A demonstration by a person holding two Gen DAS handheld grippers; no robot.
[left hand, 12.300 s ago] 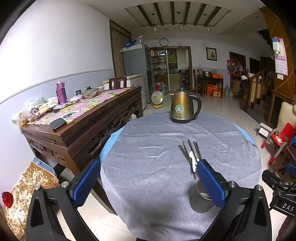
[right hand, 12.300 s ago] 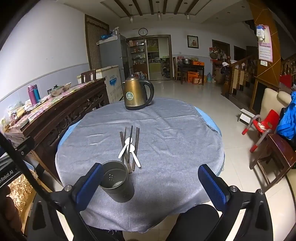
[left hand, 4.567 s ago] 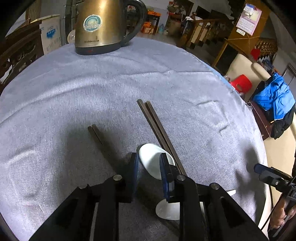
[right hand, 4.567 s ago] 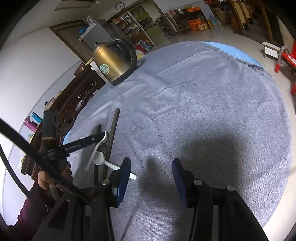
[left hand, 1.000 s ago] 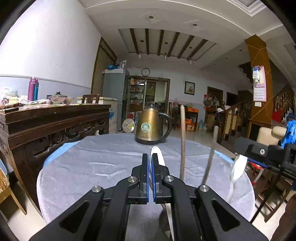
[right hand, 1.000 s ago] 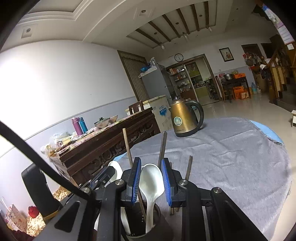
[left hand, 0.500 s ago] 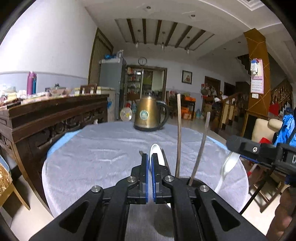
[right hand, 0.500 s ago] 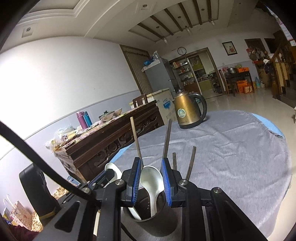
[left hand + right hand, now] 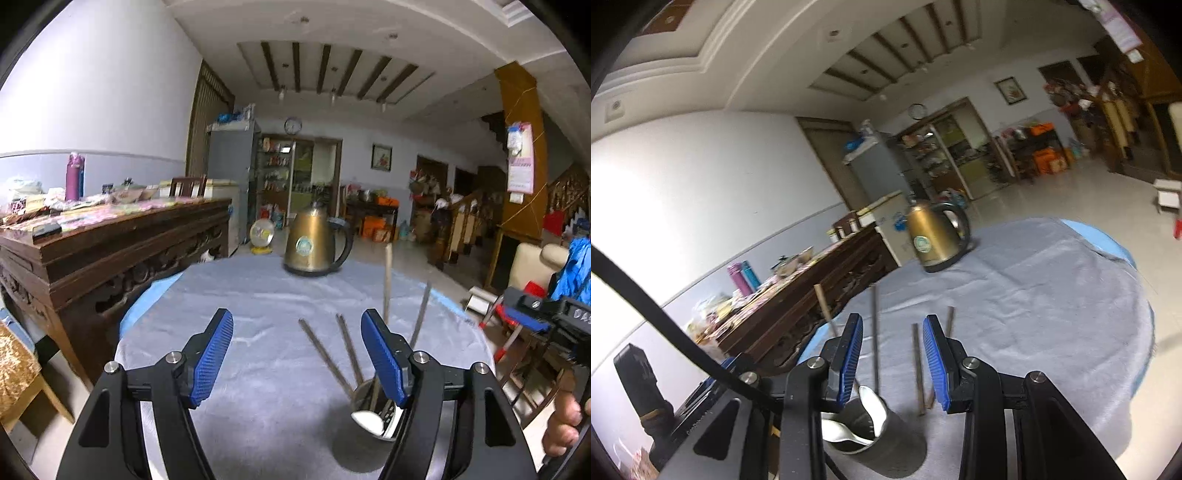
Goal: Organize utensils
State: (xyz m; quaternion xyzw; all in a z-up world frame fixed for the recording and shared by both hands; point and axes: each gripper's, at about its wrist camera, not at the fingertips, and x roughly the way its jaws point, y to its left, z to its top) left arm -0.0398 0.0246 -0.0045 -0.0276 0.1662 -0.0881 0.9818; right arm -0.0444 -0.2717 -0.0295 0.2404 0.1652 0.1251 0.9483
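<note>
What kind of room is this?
Probably a home's dining and living room: a round table with a kettle, a fridge behind it, and stairs at the side.

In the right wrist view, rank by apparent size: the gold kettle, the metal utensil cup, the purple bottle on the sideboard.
1. metal utensil cup, though it sits right at the camera, so nearness inflates it against the kettle
2. gold kettle
3. purple bottle, clearly smallest, and farthest

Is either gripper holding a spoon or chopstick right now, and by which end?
Nothing is held. The left gripper and right gripper both stand open and empty; the spoons and chopsticks sit in the metal cup.
</note>
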